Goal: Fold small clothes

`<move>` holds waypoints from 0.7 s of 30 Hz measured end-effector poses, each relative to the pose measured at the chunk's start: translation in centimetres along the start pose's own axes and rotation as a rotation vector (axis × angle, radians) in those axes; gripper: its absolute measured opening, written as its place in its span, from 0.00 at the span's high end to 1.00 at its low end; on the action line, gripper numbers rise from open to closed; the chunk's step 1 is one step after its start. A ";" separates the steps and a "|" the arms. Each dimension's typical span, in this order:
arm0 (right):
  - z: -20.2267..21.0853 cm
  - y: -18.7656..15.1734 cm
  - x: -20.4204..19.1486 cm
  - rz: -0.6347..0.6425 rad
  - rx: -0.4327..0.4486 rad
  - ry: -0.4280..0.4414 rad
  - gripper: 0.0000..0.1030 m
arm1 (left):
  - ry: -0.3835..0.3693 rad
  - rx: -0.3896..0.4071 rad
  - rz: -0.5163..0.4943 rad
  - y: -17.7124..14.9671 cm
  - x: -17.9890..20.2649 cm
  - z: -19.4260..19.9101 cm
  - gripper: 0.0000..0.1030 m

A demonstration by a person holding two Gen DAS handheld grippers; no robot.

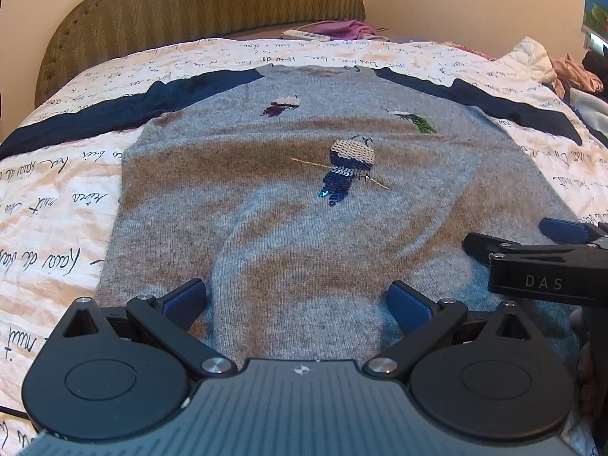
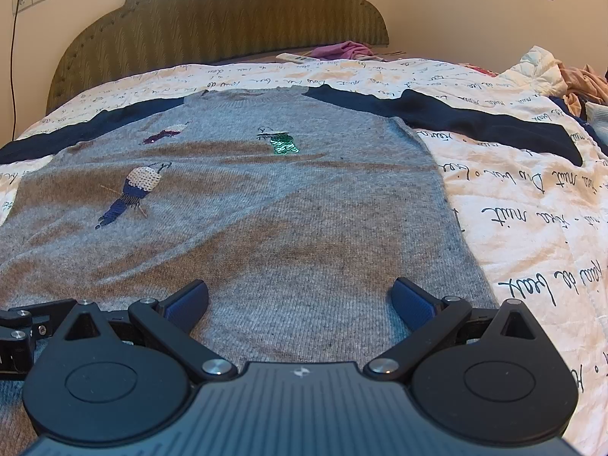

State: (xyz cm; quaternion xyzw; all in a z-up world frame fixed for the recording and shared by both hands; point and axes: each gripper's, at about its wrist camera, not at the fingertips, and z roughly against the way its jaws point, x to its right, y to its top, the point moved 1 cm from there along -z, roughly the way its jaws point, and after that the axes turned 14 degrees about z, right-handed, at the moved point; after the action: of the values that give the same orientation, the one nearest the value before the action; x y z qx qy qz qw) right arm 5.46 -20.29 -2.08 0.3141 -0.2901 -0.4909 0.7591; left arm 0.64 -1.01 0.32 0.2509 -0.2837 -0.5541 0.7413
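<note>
Left wrist view: grey sweater (image 1: 296,205), navy sleeves spread, sequin birds on front, flat face-up on the bed's script-print quilt (image 1: 57,197). Left claw (image 1: 296,306) and right claw (image 2: 300,304) both released, hovering over hem.

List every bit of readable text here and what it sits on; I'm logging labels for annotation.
"DAS": white letters on the black body of the right gripper, seen in the left wrist view.
Cursive script printed all over the bedsheet: black handwriting-style lines, too loose and warped to read with confidence.
Sweater: sequin birds only, no lettering.
Left gripper: a small compass-like emblem, no words.
</note>
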 end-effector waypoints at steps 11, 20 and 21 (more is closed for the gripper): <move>0.0 1.8 0.6 0.016 -0.084 0.045 0.00 | 0.004 -0.013 -0.085 1.8 2.1 0.2 0.01; -1.2 6.6 6.6 -0.005 0.039 0.090 0.00 | 0.007 0.037 -0.055 6.9 3.1 -2.3 0.00; -1.2 7.4 8.4 -0.031 0.066 0.068 0.00 | 0.006 0.044 -0.048 7.4 3.2 -2.6 0.00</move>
State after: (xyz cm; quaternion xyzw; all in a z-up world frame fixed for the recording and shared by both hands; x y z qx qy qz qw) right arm 13.41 -25.47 3.89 0.3599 -0.2753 -0.4817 0.7501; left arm 8.23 -2.05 3.97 0.2755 -0.2875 -0.5645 0.7230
